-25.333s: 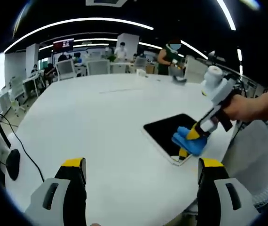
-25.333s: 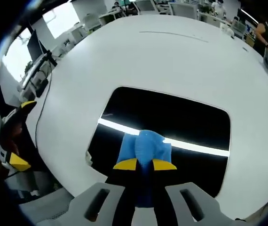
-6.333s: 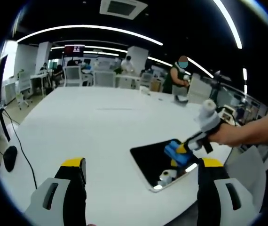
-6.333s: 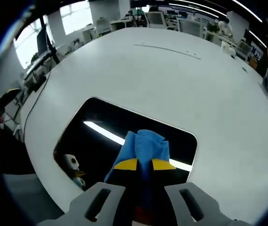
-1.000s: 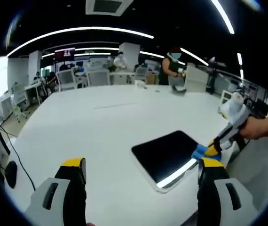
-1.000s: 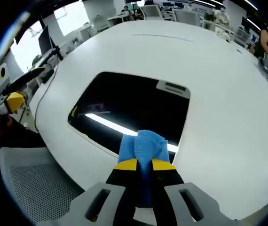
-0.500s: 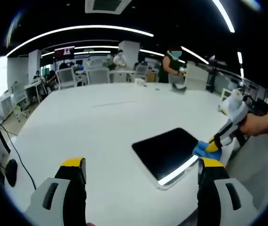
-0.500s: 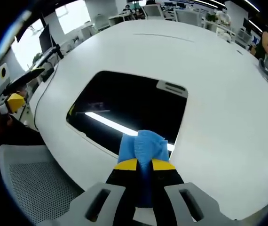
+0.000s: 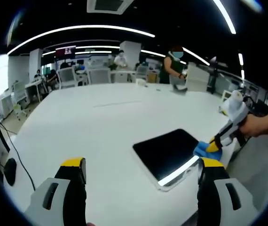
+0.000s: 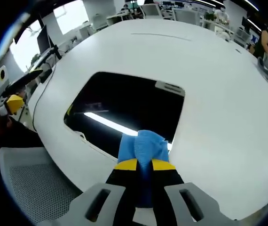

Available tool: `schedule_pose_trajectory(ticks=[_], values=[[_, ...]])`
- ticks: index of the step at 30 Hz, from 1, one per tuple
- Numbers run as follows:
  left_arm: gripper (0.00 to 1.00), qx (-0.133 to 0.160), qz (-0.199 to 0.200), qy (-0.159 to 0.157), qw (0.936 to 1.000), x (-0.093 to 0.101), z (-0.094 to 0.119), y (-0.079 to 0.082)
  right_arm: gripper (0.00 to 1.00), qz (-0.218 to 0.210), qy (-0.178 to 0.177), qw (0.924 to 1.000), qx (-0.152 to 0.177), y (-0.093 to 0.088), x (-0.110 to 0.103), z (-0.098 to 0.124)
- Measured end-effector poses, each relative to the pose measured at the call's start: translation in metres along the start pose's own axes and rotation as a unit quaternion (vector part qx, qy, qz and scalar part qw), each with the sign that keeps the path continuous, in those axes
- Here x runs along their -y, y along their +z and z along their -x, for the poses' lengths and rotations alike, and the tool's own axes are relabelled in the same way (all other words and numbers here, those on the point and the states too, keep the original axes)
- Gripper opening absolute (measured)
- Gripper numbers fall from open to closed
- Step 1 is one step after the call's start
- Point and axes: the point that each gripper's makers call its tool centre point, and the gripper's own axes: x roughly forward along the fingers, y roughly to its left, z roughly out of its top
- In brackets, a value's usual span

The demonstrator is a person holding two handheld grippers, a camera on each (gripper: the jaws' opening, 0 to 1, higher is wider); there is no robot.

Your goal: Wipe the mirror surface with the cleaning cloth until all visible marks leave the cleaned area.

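R gripper (image 10: 143,165) fingers clamp blue cloth (image 10: 143,147) on mirror (image 10: 124,110) near-right corner, white bench (image 10: 209,80); L gripper (image 9: 141,172) fingers wide apart, holding nothing

- A large white table (image 9: 101,122) with a rounded edge carried everything
- A dark rectangular mirror (image 10: 124,113) lay flat on it near the edge, reflecting a bright ceiling light strip
- A blue cleaning cloth (image 10: 143,147) rested on the mirror's corner
- A black cable (image 9: 16,146) trailed at the table's left side
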Motion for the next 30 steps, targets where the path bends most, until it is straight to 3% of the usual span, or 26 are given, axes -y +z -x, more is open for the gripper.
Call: schedule_pose_trajectory(ticks=[30], values=[[1.00, -0.002, 0.000, 0.001, 1.0000, -0.002, 0.001, -0.001, 0.04, 0.002, -0.004, 1.0000, 0.000, 0.018, 0.011, -0.008]])
